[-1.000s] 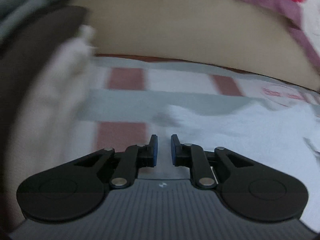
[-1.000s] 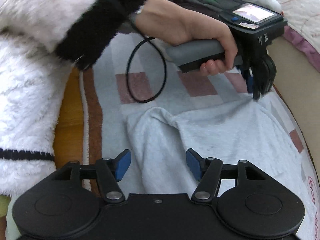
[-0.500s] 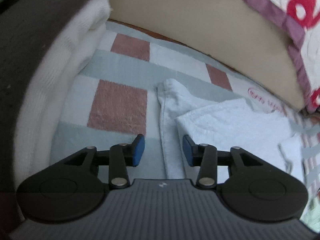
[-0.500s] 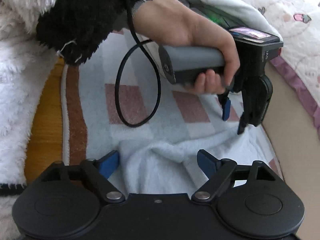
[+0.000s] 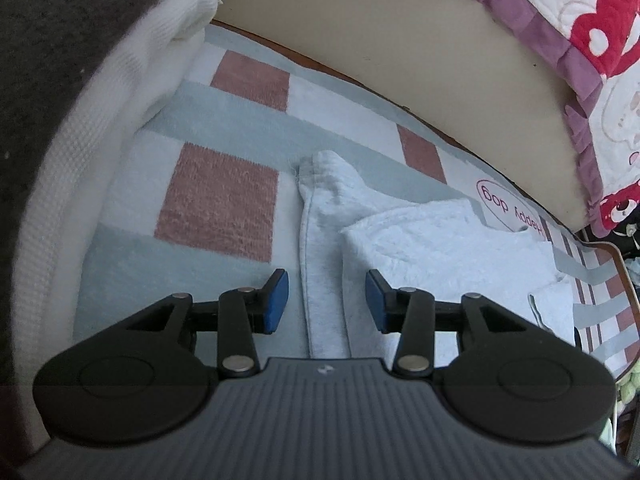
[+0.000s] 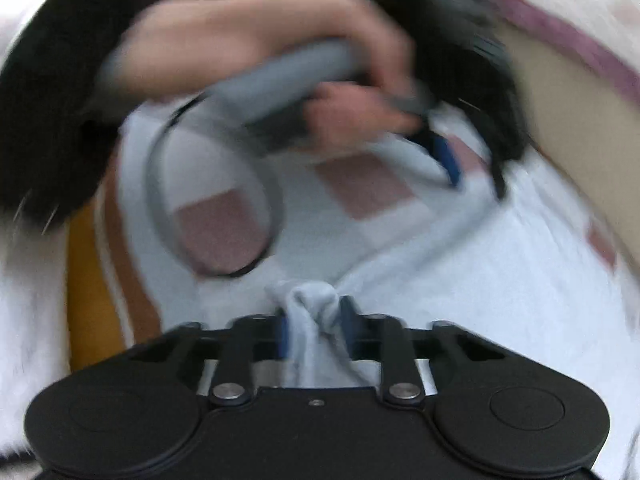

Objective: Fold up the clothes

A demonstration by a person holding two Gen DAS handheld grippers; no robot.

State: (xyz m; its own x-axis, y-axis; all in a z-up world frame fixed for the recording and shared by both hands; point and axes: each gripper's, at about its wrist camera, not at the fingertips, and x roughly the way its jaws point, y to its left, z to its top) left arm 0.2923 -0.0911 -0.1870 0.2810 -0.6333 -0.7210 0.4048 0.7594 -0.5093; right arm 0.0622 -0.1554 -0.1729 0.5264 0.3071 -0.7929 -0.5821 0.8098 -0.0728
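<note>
Lying on the checked blanket point(image 5: 224, 200), one pale garment point(image 5: 440, 248) with a flap turned over its 3 o'clock half; soft, light, limp, best taken at a hem or corner; right gripper point(image 6: 314, 330) clenched on a bunched edge; left gripper point(image 5: 327, 302) spread, straddling the hem at 12 o'clock; one white knit point(image 5: 120, 92) at 10 o'clock.

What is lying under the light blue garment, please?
The light blue garment lies on a checked blanket with pink, white and grey-blue squares. The blanket shows all around it; the part directly beneath is covered, so I cannot see whether anything else is there.
</note>
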